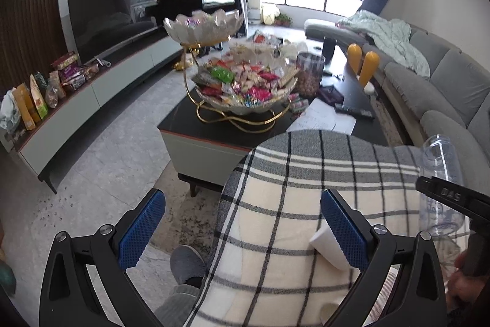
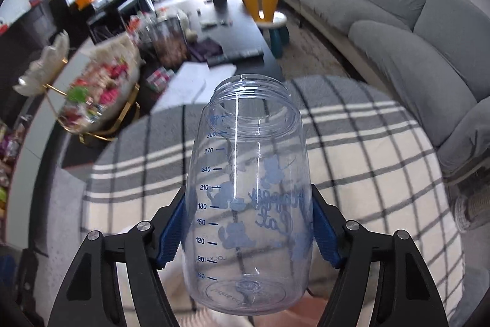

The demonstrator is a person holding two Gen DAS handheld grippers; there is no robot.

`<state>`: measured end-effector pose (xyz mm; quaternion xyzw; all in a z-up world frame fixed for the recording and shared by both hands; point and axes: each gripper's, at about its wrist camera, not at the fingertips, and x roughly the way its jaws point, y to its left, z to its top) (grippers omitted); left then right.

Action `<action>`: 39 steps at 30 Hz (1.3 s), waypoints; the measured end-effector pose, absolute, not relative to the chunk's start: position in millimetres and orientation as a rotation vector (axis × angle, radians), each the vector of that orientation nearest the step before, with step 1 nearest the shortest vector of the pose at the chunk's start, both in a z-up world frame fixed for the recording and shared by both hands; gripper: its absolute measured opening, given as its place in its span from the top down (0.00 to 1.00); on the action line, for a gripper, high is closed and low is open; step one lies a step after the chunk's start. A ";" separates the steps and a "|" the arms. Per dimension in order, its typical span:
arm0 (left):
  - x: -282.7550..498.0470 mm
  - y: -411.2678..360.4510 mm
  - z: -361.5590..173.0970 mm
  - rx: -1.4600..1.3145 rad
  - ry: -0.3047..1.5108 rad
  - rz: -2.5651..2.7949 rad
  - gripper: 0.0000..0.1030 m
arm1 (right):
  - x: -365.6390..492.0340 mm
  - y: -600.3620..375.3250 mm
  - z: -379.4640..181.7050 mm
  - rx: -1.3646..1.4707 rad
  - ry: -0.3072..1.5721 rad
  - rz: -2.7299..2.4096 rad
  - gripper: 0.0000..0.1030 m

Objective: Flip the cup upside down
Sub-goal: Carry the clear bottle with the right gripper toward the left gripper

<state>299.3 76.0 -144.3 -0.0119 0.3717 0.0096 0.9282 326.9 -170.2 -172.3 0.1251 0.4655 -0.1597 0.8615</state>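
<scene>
A clear plastic cup (image 2: 245, 204) with blue measuring marks and cat prints is clamped between the blue pads of my right gripper (image 2: 248, 229). Its open threaded mouth points up and away from the camera, its base is toward me. It is held above a plaid-covered round surface (image 2: 367, 173). The cup also shows at the right edge of the left wrist view (image 1: 441, 173), with the right gripper's black finger across it. My left gripper (image 1: 242, 222) is open and empty over the plaid cloth's left edge. A white paper cup (image 1: 327, 247) lies by its right pad.
A dark coffee table (image 1: 214, 124) ahead holds a two-tier gold stand with bowls of sweets (image 1: 245, 85), a jar and papers. A grey sofa (image 1: 444, 88) curves along the right. A TV cabinet (image 1: 92, 91) with snack bags lines the left. A slippered foot (image 1: 186, 262) is below.
</scene>
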 end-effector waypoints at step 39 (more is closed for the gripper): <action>75.1 6.3 -158.9 0.086 0.663 -0.039 0.00 | 117.4 -175.1 -249.7 0.153 1.244 -0.055 0.30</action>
